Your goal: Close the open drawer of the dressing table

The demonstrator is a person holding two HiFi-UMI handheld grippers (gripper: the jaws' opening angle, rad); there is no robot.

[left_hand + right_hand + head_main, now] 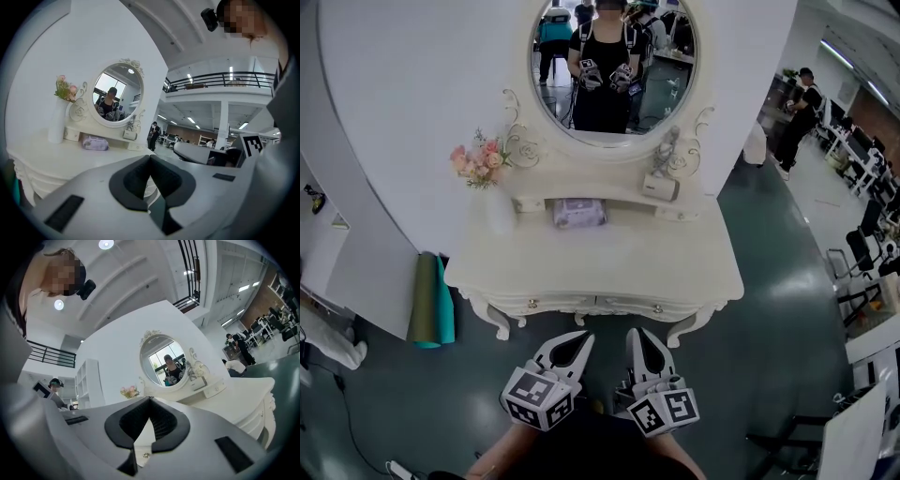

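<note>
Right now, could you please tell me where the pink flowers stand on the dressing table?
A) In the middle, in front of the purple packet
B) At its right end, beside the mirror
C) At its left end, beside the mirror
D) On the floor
C: in the head view the pink flowers rise to the left of the oval mirror on the dressing table, while the purple packet lies in the middle below the mirror.

Bare floor [487, 366] before dressing table [609, 258]; green rolls [431, 300] beside left corner.
</note>
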